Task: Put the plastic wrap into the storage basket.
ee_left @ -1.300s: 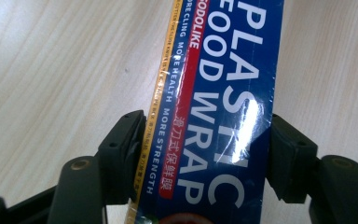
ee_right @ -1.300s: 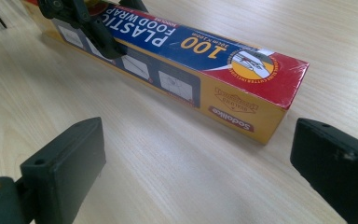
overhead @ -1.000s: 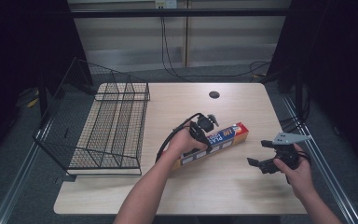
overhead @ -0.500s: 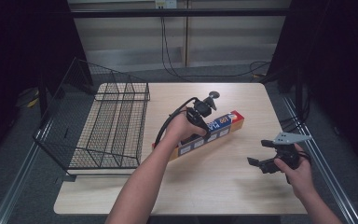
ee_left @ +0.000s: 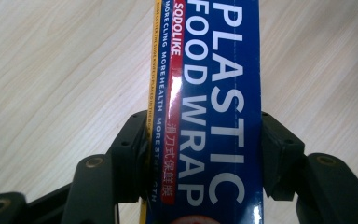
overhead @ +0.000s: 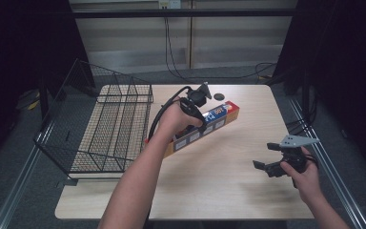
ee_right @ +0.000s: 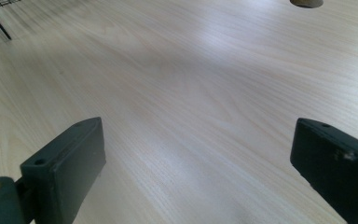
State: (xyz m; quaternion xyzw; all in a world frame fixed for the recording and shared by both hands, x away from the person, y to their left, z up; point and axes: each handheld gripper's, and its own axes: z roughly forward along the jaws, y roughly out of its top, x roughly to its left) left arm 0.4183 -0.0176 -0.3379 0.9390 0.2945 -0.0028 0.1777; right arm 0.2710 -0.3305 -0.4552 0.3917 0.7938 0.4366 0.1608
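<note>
Left tool (overhead: pixel 196 106) clamps a plastic wrap box (overhead: pixel 204 129); right tool (overhead: pixel 272 159) hangs wide apart.
Wire basket (overhead: pixel 106 125) sits at the desk's (overhead: pixel 219 186) left edge; just beside it the long box angles across the middle, squeezed between both jaws; right tool hovers over bare wood near the right edge.

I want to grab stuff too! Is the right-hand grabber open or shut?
Open. The right gripper has its jaws spread wide with bare table between.
</note>
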